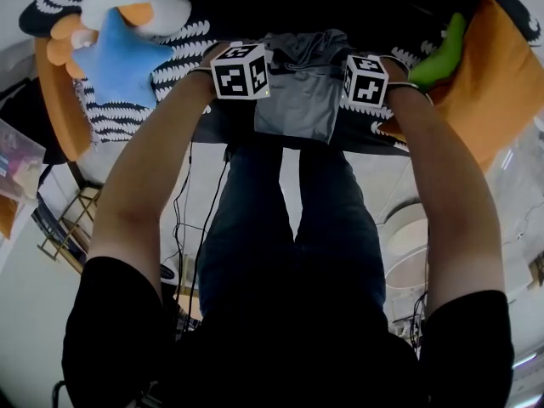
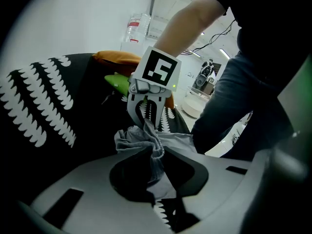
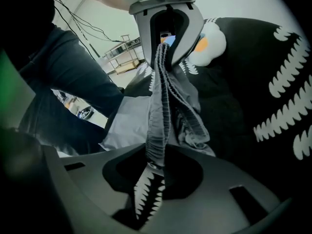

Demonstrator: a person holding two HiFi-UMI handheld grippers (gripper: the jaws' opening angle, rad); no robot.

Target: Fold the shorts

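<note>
The rumpled grey shorts (image 1: 297, 100), ribbed waistband bunched, sit at the near edge of the black white-patterned cover (image 1: 191, 41), long axis running away from the person, with the fingers of the left gripper (image 2: 156, 155) and right gripper (image 3: 156, 162) clamped on their cloth.

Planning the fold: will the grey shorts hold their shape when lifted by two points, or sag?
Probably floppy: the shorts bunch into wrinkles where the left gripper pinches them. Likely light: thin cloth hangs from the right gripper by a small pinch of ribbed waistband. Expect the free part between the grips to sag rather than stay flat.
</note>
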